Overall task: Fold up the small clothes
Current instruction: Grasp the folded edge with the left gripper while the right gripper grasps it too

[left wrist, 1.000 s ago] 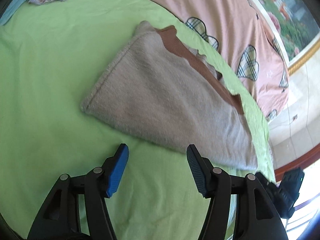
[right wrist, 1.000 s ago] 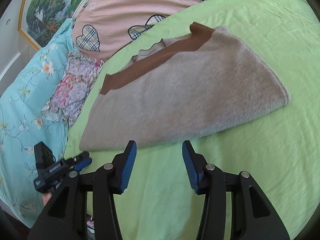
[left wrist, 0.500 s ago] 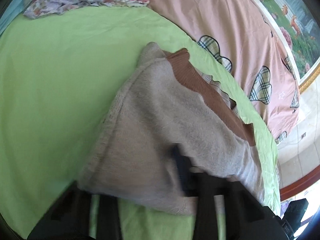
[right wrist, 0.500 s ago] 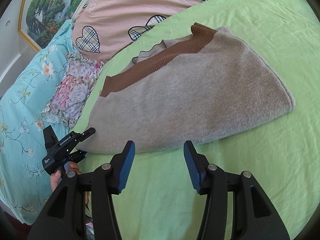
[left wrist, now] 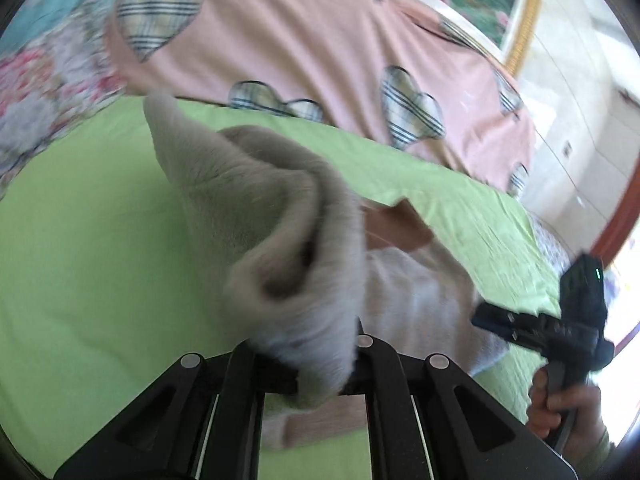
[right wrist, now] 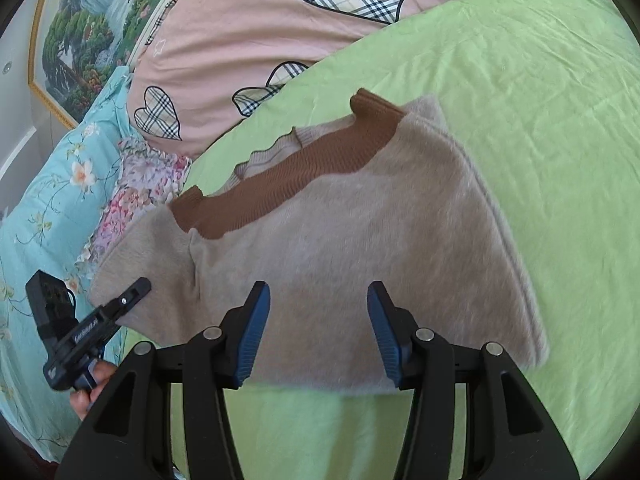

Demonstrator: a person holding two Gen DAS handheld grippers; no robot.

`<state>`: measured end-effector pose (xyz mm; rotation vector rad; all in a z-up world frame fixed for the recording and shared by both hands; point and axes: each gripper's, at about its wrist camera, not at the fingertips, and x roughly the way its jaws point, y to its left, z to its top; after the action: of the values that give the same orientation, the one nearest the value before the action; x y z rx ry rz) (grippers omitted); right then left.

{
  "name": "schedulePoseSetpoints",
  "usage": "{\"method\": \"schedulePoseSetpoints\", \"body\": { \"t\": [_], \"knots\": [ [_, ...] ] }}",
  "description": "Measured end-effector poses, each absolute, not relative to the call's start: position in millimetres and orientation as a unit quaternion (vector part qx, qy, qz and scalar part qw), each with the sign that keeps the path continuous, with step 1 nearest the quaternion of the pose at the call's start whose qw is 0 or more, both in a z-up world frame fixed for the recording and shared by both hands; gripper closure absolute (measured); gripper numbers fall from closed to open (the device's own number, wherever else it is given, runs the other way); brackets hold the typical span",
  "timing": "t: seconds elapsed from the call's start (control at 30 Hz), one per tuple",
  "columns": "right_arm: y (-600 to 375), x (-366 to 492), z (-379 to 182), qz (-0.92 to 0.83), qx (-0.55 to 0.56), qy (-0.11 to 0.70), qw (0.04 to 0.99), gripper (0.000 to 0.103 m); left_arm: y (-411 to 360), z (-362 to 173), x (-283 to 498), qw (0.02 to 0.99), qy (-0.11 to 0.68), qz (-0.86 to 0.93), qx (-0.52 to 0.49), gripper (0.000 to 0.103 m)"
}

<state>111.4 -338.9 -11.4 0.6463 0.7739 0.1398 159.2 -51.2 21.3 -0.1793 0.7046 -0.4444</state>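
Note:
A beige knitted garment (right wrist: 340, 232) with a brown ribbed band (right wrist: 280, 184) lies folded on the green sheet (right wrist: 540, 120). My left gripper (left wrist: 320, 364) is shut on the garment's near edge (left wrist: 280, 248) and holds it bunched up above the sheet; the cloth hides its fingertips. My right gripper (right wrist: 318, 332) is open, its blue pads (right wrist: 252, 332) on either side of the garment's near edge. The left gripper also shows in the right wrist view (right wrist: 132, 296), at the garment's left corner.
A pink quilt with checked hearts (right wrist: 280, 32) lies behind the sheet. A floral cloth (right wrist: 140, 184) and a turquoise quilt (right wrist: 52, 200) lie at the left. A framed picture (right wrist: 80, 40) hangs on the wall. The right hand-held gripper shows in the left view (left wrist: 560, 320).
My left gripper went forward onto the garment's edge, shut on it and lifted it. My right gripper moved forward until its open fingers stand over the near edge.

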Motion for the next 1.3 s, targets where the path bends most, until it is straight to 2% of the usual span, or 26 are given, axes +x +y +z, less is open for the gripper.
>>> {"method": "schedulePoseSetpoints", "body": {
  "t": [0.17,0.27,0.3,0.57,0.63,0.7,0.73,0.87,1.07,1.3],
  "knots": [
    [-355,145,-17,0.132,0.364,0.377,0.841,0.05,-116,-8,164,0.889,0.377,-0.258,-0.029,0.097],
    [-351,172,-29,0.173,0.395,0.39,0.814,0.036,-135,-29,167,0.879,0.402,-0.258,-0.007,0.097],
    [-345,180,-31,0.183,0.398,0.395,0.808,0.035,-136,-31,167,0.878,0.403,-0.259,-0.008,0.097],
    [-297,242,-38,0.235,0.378,0.414,0.794,0.035,-129,-20,164,0.876,0.399,-0.271,-0.015,0.097],
    [-289,256,-34,0.235,0.366,0.41,0.802,0.049,-134,-19,163,0.879,0.396,-0.265,0.003,0.097],
    [-287,267,-32,0.229,0.362,0.414,0.803,0.075,-139,-15,163,0.882,0.391,-0.263,0.013,0.097],
    [-288,268,-29,0.226,0.361,0.414,0.805,0.081,-140,-11,162,0.883,0.388,-0.265,0.015,0.097],
    [-303,258,-4,0.229,0.346,0.385,0.824,0.084,-154,12,159,0.881,0.37,-0.295,0.007,0.096],
    [-347,224,30,0.19,0.308,0.359,0.861,0.085,-200,20,162,0.862,0.371,-0.346,-0.012,0.096],
    [-401,200,4,0.121,0.307,0.389,0.86,0.085,-251,-12,174,0.83,0.418,-0.368,-0.016,0.096]
  ]
}}
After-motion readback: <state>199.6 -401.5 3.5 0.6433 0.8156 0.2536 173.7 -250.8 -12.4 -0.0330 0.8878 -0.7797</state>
